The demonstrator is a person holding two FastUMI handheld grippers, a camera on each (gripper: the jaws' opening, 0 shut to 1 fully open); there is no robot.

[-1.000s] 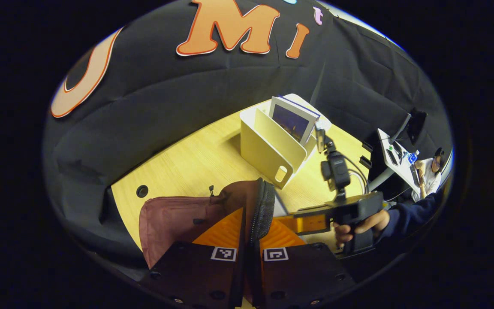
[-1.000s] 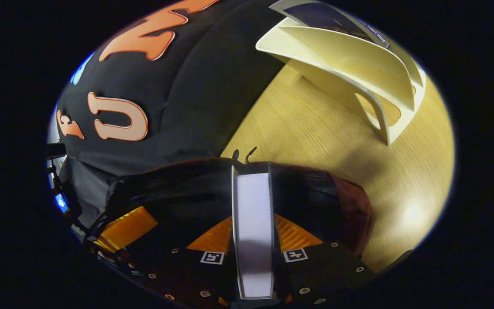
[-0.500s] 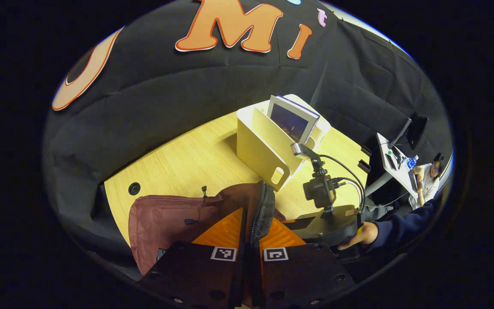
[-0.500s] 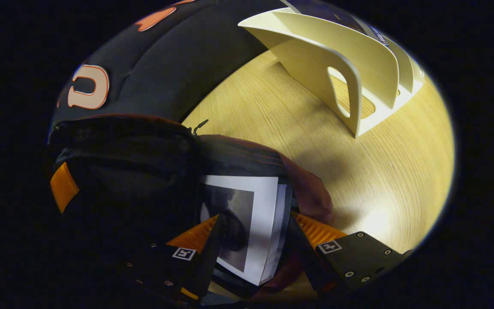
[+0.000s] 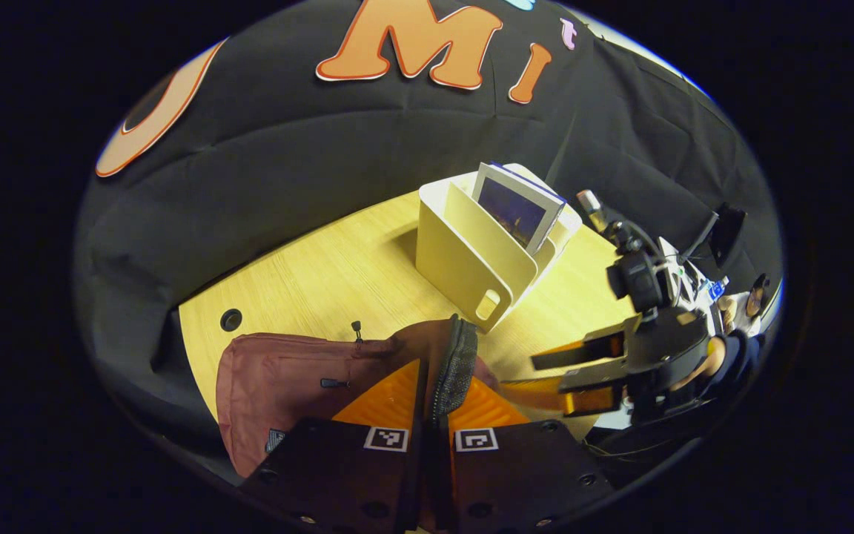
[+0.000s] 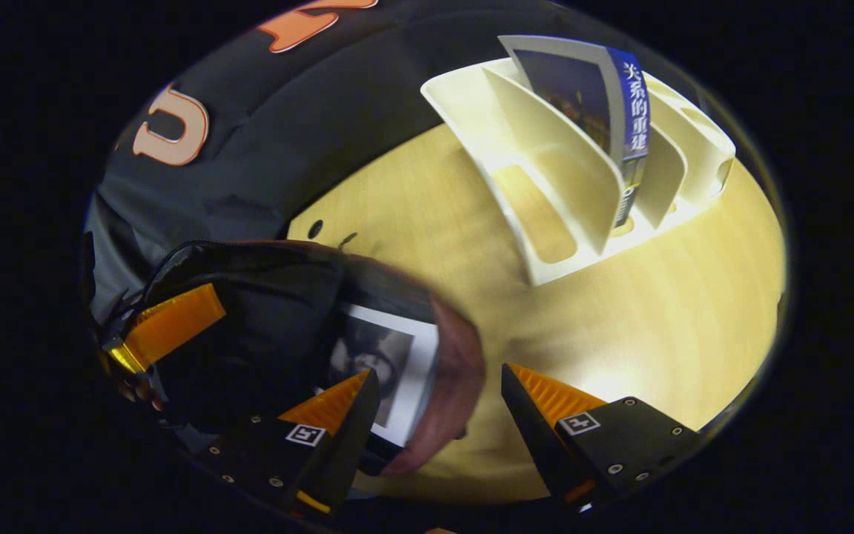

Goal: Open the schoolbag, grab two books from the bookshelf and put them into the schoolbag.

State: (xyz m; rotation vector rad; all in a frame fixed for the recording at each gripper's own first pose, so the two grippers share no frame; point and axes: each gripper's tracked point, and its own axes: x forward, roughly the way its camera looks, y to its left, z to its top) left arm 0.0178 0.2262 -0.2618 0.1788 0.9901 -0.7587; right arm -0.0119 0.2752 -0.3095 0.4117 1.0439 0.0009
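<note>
Left gripper view looks low across the schoolbag (image 5: 301, 378) toward the bookshelf (image 5: 471, 252); right gripper view sits nearer, above the bench (image 6: 664, 319), sharing both

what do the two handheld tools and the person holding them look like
Each tool carries dark flat plates with round screw heads and a small square black-and-white marker on each side, as on the left tool and the right tool. In the left gripper view the right tool has a black camera on a post, with a cable looping off it. The person's sleeve is dark navy.
</note>
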